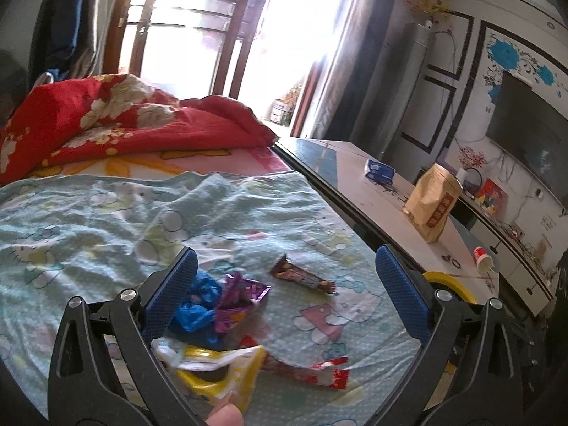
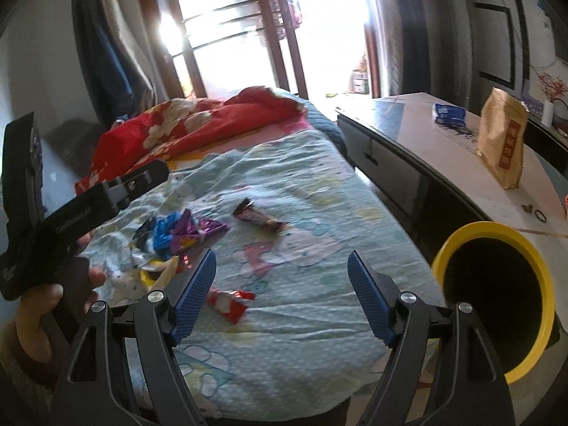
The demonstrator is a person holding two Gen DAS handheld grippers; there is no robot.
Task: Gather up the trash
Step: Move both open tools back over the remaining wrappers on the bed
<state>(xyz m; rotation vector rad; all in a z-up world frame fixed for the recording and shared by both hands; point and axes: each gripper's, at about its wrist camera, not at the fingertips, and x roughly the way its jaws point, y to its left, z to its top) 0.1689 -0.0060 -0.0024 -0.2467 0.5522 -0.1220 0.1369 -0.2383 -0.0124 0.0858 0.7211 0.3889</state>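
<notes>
Several snack wrappers lie on the light blue cartoon sheet (image 1: 88, 220) of a bed. In the left wrist view my left gripper (image 1: 287, 254) hangs open above them: a blue wrapper (image 1: 197, 301), a purple one (image 1: 238, 298), a brown bar wrapper (image 1: 301, 275), a yellow-white one (image 1: 220, 365) and a red-white one (image 1: 326, 372). My right gripper (image 2: 282, 255) is open too, with nothing between its fingers. The red-white wrapper (image 2: 227, 301) lies by its left finger, the brown bar wrapper (image 2: 261, 218) farther off. A yellow-rimmed black bin (image 2: 493, 238) stands at the bed's right side.
A red floral quilt (image 1: 106, 120) is heaped at the far end of the bed. On the right a low table (image 2: 443, 163) carries a brown paper bag (image 2: 502, 149), a blue packet (image 2: 449, 113) and a red-white cup (image 1: 482, 257). A hand (image 2: 39, 319) holds the left tool's black body (image 2: 71, 220).
</notes>
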